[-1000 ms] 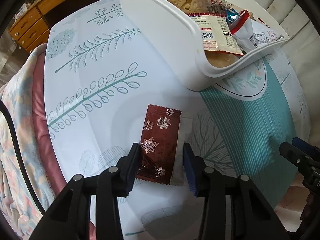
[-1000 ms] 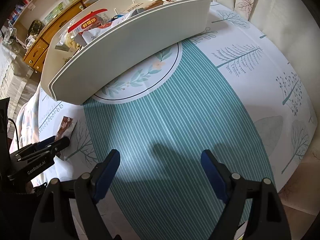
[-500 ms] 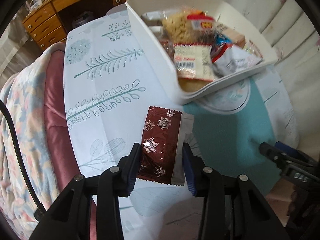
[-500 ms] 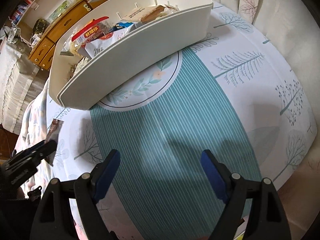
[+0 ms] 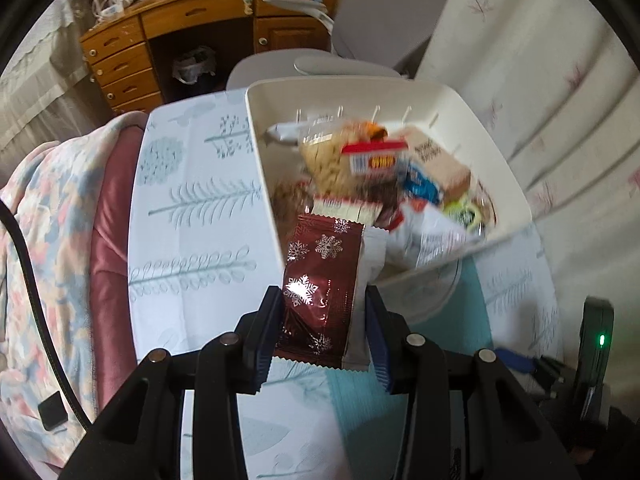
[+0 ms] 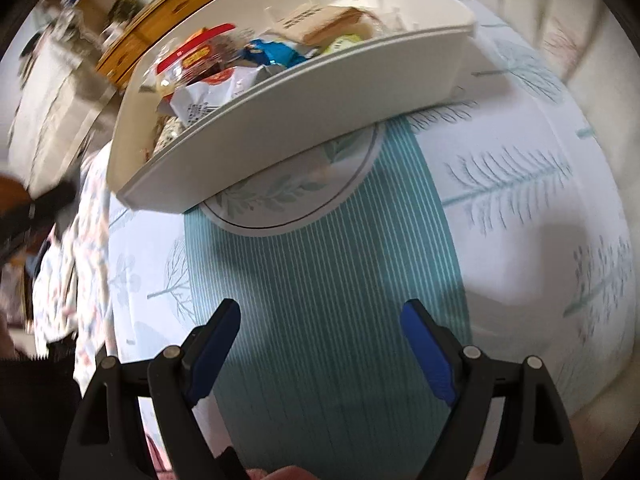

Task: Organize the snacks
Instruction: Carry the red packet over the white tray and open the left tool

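We hold the dark red snowflake packet [image 5: 320, 288] pinched by its long edges between the pads of the left hand-held gripper [image 5: 326, 336], jaws narrow and closed on it. A second ago that packet sat low over the leaf-printed cloth with the white bin [image 5: 516, 200] well ahead of the gripper; now the packet is clear of the cloth, and its far end overlaps the bin's near wall from our view. Whether it is truly above the opening or only lined up with it we cannot tell.

Inside the bin, straight ahead of the left gripper, lie the snacks already gathered: a bag with a red label [image 5: 374, 160], a brown box [image 5: 440, 160], a blue wrapper and white pouches, all blurred.

The right hand-held gripper [image 6: 320, 344] stands wide with nothing between its jaws, above the teal striped band of the counter [image 6: 320, 280], the bin [image 6: 304, 112] beyond its fingertips. It has drifted sideways across the stripes since a second ago.

We judge the pick done and the carry under way. What remains is to bring the packet past the wall and let go inside.
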Available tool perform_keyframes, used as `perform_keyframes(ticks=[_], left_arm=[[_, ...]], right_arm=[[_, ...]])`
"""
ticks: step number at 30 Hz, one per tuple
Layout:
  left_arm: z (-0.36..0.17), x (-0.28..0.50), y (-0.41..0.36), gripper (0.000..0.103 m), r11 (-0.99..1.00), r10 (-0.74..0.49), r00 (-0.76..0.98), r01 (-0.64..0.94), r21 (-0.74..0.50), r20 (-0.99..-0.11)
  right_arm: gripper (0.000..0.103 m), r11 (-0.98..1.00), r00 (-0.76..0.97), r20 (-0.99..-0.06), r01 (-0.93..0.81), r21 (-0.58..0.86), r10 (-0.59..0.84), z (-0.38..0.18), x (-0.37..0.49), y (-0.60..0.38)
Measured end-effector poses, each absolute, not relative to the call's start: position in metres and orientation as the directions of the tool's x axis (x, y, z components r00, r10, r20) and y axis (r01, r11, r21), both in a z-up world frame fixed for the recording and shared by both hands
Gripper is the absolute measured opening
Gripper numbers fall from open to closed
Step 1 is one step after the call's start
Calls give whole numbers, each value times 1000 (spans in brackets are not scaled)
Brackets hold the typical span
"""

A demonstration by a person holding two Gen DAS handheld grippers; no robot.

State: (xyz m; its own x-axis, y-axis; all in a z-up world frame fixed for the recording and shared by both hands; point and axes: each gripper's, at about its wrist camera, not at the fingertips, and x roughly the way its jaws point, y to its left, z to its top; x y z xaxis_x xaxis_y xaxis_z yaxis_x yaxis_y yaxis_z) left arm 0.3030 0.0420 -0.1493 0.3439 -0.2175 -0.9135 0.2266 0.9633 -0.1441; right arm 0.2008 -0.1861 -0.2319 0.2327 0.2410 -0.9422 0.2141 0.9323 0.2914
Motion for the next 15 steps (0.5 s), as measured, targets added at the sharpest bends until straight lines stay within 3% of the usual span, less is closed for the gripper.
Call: perform_keyframes(ticks=[15], left_arm=[[-163,338,-19,42,986,-164,372,55,-155,-914]], right_arm=[[84,933,179,-916,-45,357,359,-233,227,-224]])
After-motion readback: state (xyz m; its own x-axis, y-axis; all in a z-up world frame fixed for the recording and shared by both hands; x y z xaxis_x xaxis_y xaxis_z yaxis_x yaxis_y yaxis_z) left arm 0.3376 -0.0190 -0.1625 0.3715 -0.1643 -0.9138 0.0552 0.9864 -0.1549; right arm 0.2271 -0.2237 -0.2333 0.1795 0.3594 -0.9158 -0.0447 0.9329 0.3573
